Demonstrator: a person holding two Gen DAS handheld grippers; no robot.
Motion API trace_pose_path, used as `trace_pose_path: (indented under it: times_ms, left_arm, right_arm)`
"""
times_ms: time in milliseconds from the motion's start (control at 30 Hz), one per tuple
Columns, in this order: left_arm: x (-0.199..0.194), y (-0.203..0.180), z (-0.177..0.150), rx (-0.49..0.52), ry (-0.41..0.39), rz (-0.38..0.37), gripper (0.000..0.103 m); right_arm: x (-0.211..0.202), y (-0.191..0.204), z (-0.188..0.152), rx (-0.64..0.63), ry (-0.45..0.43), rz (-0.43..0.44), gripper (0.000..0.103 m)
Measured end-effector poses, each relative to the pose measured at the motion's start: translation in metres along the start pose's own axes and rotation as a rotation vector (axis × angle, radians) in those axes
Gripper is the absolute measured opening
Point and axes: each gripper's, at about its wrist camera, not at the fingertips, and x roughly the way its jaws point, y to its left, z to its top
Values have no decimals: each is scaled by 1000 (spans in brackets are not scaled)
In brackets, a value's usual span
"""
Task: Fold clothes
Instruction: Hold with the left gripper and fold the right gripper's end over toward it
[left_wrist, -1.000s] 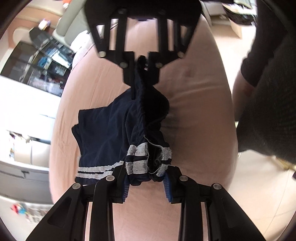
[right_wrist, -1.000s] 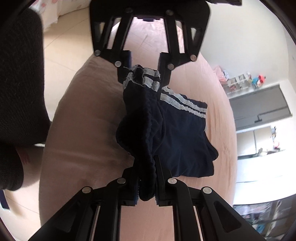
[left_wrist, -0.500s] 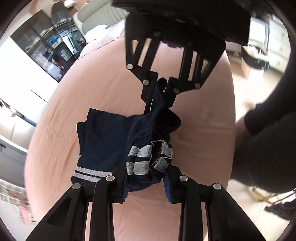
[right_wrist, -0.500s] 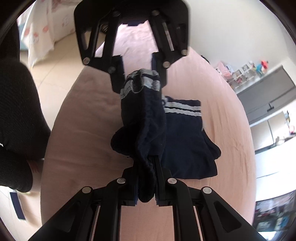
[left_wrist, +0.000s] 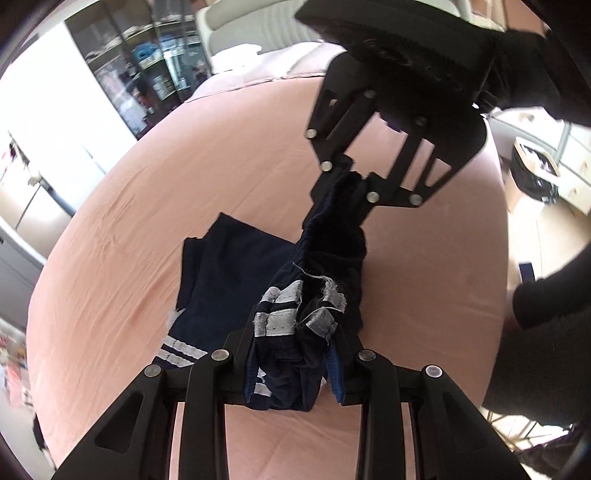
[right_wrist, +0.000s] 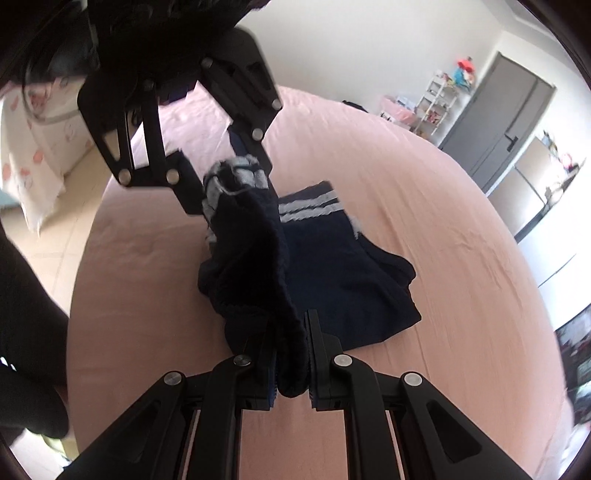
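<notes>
Navy shorts with pale double stripes lie partly flat on a pink bed. One edge is lifted and stretched between both grippers. My left gripper is shut on the bunched striped hem. My right gripper, across from it, is shut on the dark end of the same edge. In the right wrist view, my right gripper pinches a thick navy fold, and the left gripper holds the striped hem above the shorts on the bed. The lifted fabric sags between them.
A person's dark sleeve is at the bed's right side. A glass cabinet stands beyond the bed, and a lined box sits on the floor. A grey door, a toy shelf and a flowered cloth border the bed.
Both grippers have risen and rolled, keeping their hold on the shorts' edge. The lifted edge has travelled sideways over the bed, and the flat part now shows at a slant.
</notes>
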Motion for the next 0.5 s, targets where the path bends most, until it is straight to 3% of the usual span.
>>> trace_pose_path:
  times_ms: [500]
  left_arm:
    - [21, 81, 0, -262, -16, 20, 27]
  right_arm:
    - [23, -68, 1, 342, -76, 8, 9]
